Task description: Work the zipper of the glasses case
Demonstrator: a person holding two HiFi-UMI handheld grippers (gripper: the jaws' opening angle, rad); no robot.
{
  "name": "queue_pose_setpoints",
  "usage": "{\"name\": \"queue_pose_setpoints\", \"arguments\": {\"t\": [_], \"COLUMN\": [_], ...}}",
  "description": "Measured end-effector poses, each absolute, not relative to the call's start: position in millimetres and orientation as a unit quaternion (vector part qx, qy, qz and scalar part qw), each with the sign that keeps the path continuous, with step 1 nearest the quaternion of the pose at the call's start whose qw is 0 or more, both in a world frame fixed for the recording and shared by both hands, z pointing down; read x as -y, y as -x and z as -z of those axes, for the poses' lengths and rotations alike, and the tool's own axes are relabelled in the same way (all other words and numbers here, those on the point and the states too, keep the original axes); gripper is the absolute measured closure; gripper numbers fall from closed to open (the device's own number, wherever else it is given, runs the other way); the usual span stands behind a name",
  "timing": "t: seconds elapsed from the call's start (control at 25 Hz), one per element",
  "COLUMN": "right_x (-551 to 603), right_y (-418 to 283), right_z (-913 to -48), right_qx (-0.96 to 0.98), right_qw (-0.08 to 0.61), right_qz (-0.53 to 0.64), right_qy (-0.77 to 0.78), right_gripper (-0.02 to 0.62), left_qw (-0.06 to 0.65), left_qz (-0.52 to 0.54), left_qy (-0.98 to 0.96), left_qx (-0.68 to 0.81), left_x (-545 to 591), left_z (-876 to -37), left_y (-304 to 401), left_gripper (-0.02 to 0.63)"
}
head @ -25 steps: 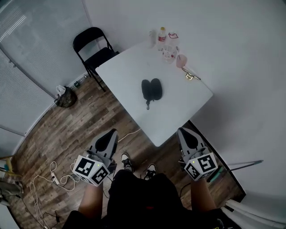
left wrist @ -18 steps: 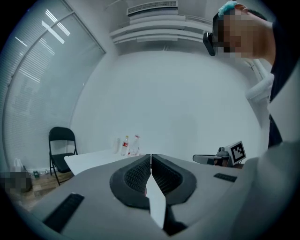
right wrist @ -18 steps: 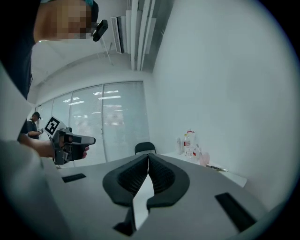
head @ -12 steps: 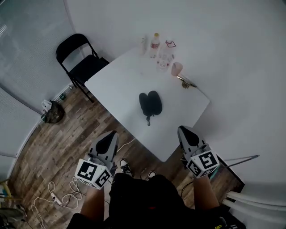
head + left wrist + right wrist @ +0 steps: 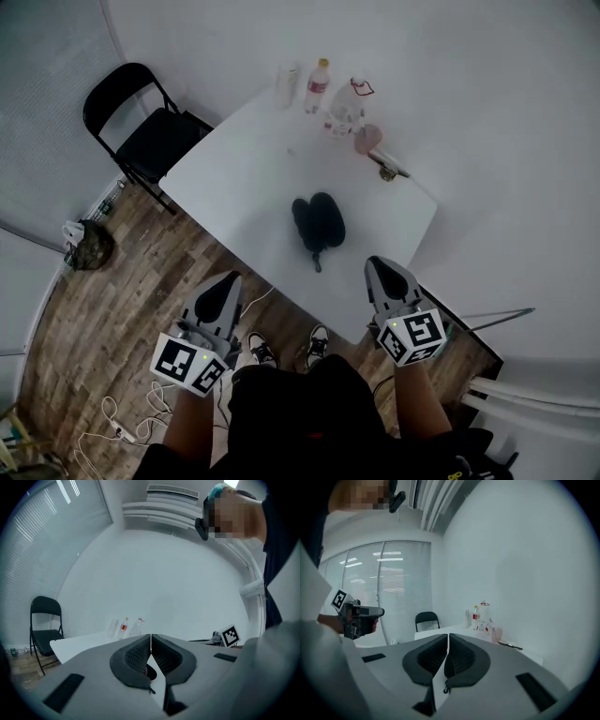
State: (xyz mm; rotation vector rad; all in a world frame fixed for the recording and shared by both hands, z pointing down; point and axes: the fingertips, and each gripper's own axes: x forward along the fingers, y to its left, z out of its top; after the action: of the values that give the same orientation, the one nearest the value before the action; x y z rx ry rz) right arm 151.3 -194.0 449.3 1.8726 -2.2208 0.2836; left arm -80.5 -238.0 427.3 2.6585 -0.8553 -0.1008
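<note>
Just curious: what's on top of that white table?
A black glasses case lies in the middle; bottles and a pink cup stand near the far edge. The right gripper covers part of the table's near edge.

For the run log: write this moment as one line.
stage: before contact | left gripper: shut, empty | right gripper: shut, empty | glasses case: on table, untouched, ahead of both grippers

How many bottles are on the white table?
3, grouped at the far end of the table: a pale bottle, a red-labelled bottle beside it, a bigger clear bottle by the pink cup.
</note>
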Motion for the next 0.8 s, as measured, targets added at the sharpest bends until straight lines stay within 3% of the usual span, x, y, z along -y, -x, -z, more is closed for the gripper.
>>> {"name": "queue_pose_setpoints", "arguments": {"t": [0.24, 0.4, 0.8], "right_x": [225.1, 243.8, 312.2], "right_y": [-177.6, -196.3, -237.8], "right_z": [-482.9, -525.4, -669.2], "right_qx": [0.763, 0.767, 0.728], "right_qw": [0.134, 0.149, 0.243], "right_qz": [-0.116, -0.159, -0.26], "right_qy": [-0.622, -0.604, -0.586], "right_gripper": [0.571, 0.451, 0.405], "left_qw": [0.179, 0.182, 0.202], "left_qz": [0.013, -0.011, -0.059], "left_qy": [-0.93, -0.924, -0.904], "left_qx": [0.32, 0.336, 0.372], "left_x": [246.1, 236.4, 225.6], "left_z": [-441.1, -450.3, -492.2], "left_y": [59.5, 43.7, 18.0], "left_gripper": [0.581, 0.581, 0.581]}}
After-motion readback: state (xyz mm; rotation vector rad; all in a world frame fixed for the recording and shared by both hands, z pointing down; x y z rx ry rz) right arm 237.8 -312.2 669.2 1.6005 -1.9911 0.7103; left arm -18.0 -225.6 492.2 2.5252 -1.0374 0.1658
